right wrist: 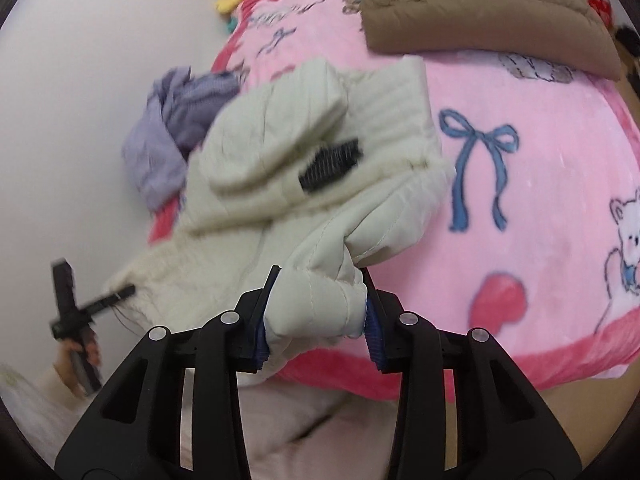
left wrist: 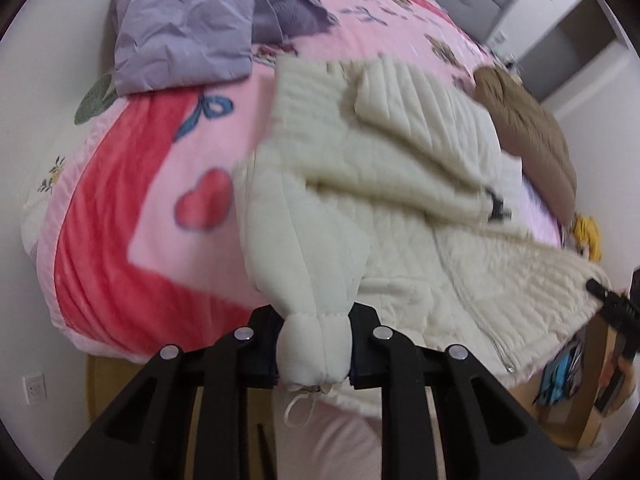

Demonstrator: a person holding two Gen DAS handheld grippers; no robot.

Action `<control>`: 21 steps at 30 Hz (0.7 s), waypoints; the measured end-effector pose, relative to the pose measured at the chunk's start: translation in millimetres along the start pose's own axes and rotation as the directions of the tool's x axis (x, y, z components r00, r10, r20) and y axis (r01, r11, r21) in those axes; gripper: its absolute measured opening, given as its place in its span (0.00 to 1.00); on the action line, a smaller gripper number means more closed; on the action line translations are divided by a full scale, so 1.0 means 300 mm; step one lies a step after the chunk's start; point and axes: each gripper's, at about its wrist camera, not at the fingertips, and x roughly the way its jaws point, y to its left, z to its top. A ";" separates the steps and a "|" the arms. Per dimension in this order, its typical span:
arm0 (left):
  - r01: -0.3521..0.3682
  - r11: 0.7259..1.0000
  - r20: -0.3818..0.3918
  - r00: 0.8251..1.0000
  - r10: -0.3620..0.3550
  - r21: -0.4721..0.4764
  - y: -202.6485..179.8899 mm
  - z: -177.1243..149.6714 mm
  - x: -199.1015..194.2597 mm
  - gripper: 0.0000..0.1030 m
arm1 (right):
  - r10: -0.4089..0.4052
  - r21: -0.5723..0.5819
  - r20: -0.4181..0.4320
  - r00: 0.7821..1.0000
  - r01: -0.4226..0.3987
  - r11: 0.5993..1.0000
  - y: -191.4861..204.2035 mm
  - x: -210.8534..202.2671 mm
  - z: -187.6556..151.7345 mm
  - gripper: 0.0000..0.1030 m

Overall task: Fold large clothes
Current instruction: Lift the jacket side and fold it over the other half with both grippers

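Note:
A cream quilted jacket [left wrist: 400, 184] lies on the pink blanket [left wrist: 160, 184], its sleeves folded over its middle. My left gripper [left wrist: 314, 356] is shut on a bunched bottom corner of the jacket at the bed's near edge. My right gripper [right wrist: 316, 312] is shut on the other bottom corner of the jacket [right wrist: 304, 168]. A black velcro patch [right wrist: 330, 164] shows on a sleeve cuff. The right gripper also shows at the far right in the left wrist view [left wrist: 612, 300]. The left gripper shows at the far left in the right wrist view [right wrist: 92, 304].
A folded lilac garment [left wrist: 184, 32] lies at the bed's far left corner and also shows in the right wrist view [right wrist: 176, 128]. A folded brown jacket [right wrist: 480, 12] lies further up the bed. A yellow toy [left wrist: 588, 236] sits by the bed. A cardboard box [left wrist: 580, 400] stands on the floor.

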 end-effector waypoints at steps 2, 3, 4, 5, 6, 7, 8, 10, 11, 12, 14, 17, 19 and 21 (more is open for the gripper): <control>0.017 1.000 0.019 1.000 -0.017 -0.024 0.006 0.083 -0.016 0.21 | -0.022 -0.004 0.026 0.999 0.022 1.000 0.025 -0.006 0.065 0.32; 0.022 0.999 0.027 0.999 -0.021 -0.027 0.005 0.107 -0.022 0.21 | -0.044 -0.014 0.027 0.999 0.044 0.999 0.043 -0.002 0.108 0.32; 0.028 0.999 0.038 0.999 -0.027 -0.031 -0.003 0.153 -0.028 0.21 | -0.057 -0.016 0.030 0.998 0.057 0.998 0.054 0.002 0.135 0.31; 0.041 0.998 0.043 0.998 -0.039 -0.040 -0.010 0.191 -0.033 0.21 | -0.068 -0.018 0.032 0.997 0.069 0.997 0.066 0.009 0.184 0.31; 0.058 0.997 0.048 0.997 -0.055 -0.052 -0.011 0.242 -0.032 0.21 | -0.079 -0.024 0.036 0.996 0.080 0.996 0.075 0.013 0.216 0.31; 0.068 0.996 0.047 0.997 -0.065 -0.060 -0.012 0.274 -0.030 0.21 | -0.093 -0.032 0.038 0.995 0.094 0.995 0.086 0.022 0.258 0.31; 0.071 0.995 0.041 0.997 -0.069 -0.069 -0.015 0.316 -0.023 0.20 | -0.102 -0.034 0.039 0.994 0.103 0.994 0.094 0.028 0.289 0.30; 0.076 0.995 0.040 0.997 -0.073 -0.067 -0.023 0.389 -0.006 0.20 | -0.115 -0.045 0.041 0.993 0.117 0.992 0.114 0.048 0.362 0.30; 0.077 0.995 0.044 0.996 -0.074 -0.060 -0.030 0.422 -0.002 0.20 | -0.118 -0.051 0.045 0.992 0.121 0.991 0.118 0.054 0.390 0.30; 0.087 0.995 0.049 0.995 -0.084 -0.054 -0.036 0.470 0.004 0.20 | -0.123 -0.060 0.048 0.991 0.126 0.990 0.125 0.063 0.427 0.30; 0.100 0.993 0.046 0.994 -0.098 -0.062 -0.041 0.531 0.011 0.20 | -0.126 -0.068 0.059 0.990 0.130 0.989 0.128 0.079 0.488 0.30; 0.105 0.992 0.060 0.993 -0.101 -0.063 -0.051 0.634 0.030 0.20 | -0.135 -0.079 0.072 0.988 0.140 0.987 0.109 0.122 0.588 0.30; 0.090 0.995 0.058 0.995 -0.086 -0.054 -0.072 0.703 0.065 0.20 | -0.132 -0.073 0.075 0.988 0.138 0.988 0.074 0.176 0.662 0.30; 0.092 0.993 0.056 0.995 -0.088 -0.070 -0.077 0.755 0.103 0.20 | -0.129 -0.062 0.069 0.989 0.133 0.989 0.038 0.237 0.722 0.30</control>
